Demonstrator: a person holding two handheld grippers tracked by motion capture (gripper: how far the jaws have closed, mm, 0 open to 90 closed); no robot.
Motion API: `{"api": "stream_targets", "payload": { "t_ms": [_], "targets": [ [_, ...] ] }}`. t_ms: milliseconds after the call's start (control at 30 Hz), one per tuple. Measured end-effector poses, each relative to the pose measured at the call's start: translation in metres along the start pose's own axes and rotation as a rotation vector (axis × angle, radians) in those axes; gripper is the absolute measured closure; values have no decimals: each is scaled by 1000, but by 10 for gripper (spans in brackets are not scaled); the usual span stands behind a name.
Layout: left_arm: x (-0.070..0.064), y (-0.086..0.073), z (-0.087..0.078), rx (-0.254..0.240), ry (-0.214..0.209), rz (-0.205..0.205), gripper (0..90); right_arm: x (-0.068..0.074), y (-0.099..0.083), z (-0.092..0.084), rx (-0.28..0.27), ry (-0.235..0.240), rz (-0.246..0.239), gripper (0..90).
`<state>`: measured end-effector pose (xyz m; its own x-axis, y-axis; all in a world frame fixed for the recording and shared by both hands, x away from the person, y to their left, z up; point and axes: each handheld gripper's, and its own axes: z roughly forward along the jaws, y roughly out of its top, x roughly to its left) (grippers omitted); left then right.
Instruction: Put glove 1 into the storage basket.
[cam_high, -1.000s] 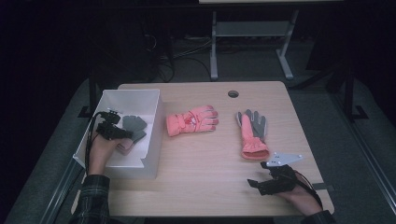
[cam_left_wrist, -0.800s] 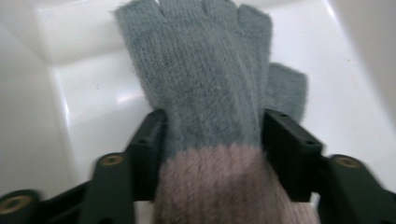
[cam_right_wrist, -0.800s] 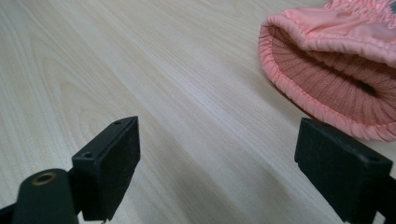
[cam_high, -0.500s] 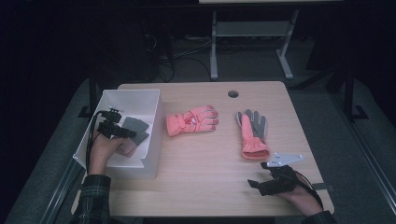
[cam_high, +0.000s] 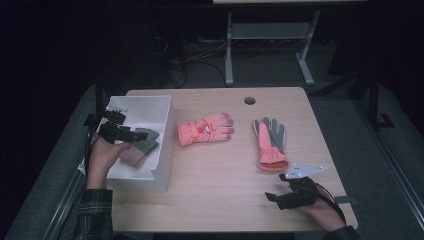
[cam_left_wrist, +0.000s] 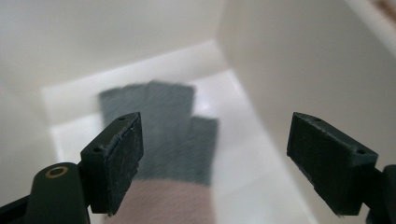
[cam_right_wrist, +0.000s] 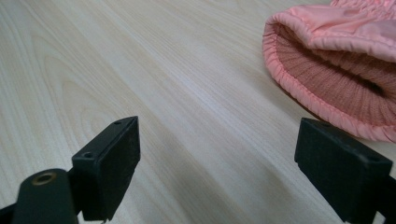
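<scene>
- The left gripper (cam_high: 131, 135) hangs over the white bin (cam_high: 165, 117) at the left side of the table (cam_high: 220, 200). Its jaws have just been opening and now stand wide apart with nothing pinched between them.
- A glove (cam_high: 140, 147) lies flat on the bin's floor just below those jaws. In the left gripper view the same glove (cam_left_wrist: 168, 135) shows grey fingers pointing toward the bin's far wall and a pinkish cuff near the camera, apart from both pads.
- A second glove (cam_high: 206, 129), salmon pink, lies on the table just right of the bin, its fingers pointing right.
- A third glove (cam_high: 270, 144) lies right of that one, grey palm up, pink cuff toward the person.
- The right gripper (cam_high: 272, 196) rests low near the table's front right edge, its jaws spread wide and empty. In the right gripper view the third glove's open cuff (cam_right_wrist: 336, 70) lies ahead and to the right of the jaws, near them but not touching.
</scene>
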<state>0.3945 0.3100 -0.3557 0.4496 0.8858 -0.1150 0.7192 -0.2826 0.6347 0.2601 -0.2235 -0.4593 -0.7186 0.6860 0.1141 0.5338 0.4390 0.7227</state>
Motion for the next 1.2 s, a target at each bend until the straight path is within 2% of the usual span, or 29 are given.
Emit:
{"api": "stream_targets", "payload": {
  "t_ms": [167,300,367,467,567,767,900,1100,1200],
  "targets": [
    [-22,10,-6,-28,-77,44,182,0,0,0,0,-1,-4,140],
    [-41,17,-9,-55,-155,83,183,0,0,-1,1,2,6,140],
    [-53,20,-9,-60,-184,106,183,0,0,-1,3,-1,13,140],
    [-63,23,-9,-62,-205,129,183,0,0,-1,9,-8,13,140],
    [-78,26,-9,-82,-257,140,183,0,0,-1,10,-13,10,139],
    [-103,31,-8,-78,-292,192,183,0,1,-3,12,-18,18,139],
    [-119,32,-3,-72,-322,214,184,0,2,-4,20,-16,25,140],
    [-146,31,7,-47,-340,267,184,0,4,-8,34,-15,31,153],
    [-160,30,13,-40,-354,278,184,0,4,-10,40,-17,34,180]
  ]
}}
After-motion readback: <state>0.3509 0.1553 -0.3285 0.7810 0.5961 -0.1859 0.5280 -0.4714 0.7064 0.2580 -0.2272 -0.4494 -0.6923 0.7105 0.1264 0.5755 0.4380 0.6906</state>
